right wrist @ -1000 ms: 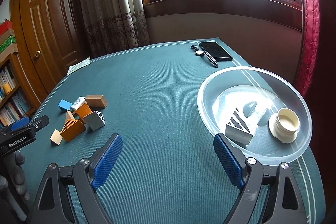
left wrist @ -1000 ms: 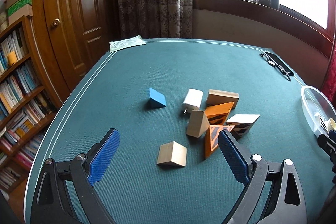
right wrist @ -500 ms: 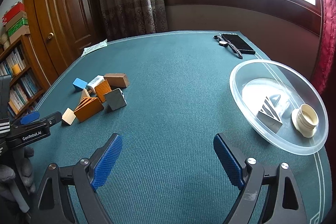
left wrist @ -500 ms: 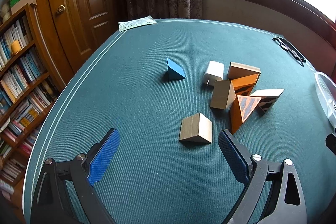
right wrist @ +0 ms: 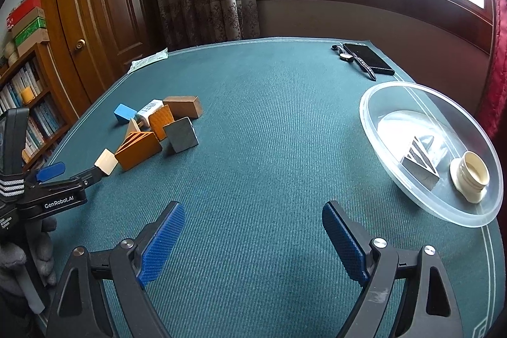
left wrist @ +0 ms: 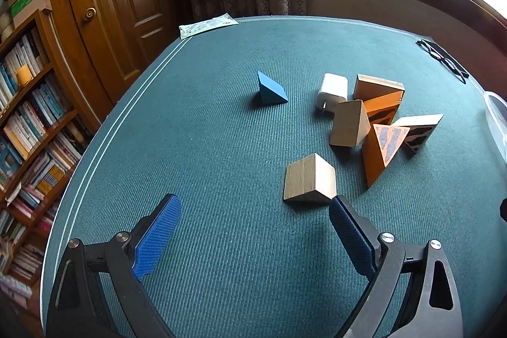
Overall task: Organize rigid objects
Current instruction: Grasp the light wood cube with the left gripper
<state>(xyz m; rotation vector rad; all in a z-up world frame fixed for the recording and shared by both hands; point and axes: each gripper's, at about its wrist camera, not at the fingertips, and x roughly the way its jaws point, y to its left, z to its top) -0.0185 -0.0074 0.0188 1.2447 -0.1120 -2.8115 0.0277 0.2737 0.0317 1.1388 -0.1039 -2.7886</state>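
table [left wrist: 221, 122] fills more of our left view than it did a second ago, because we have brought the left gripper [left wrist: 253, 230] down and in toward the pile; its jaws stand wide with nothing between them. bowl [right wrist: 377, 129], clear and shallow, now sits further right in our right view, already holding a striped wedge [right wrist: 420, 159] and a cream cap [right wrist: 472, 176], while the right gripper [right wrist: 252, 238] hangs wide and empty over bare cloth between bowl and pile. pile of blocks [left wrist: 377, 119] lies mid-table, well apart from the bowl, with a blue wedge [left wrist: 271, 89] off by itself. nearest of all, the pale cube [left wrist: 309, 179] has come to lie just ahead of our left gripper's right-hand pad, not yet between the jaws, so we judge it the next pick, with most of the sorting left to do.
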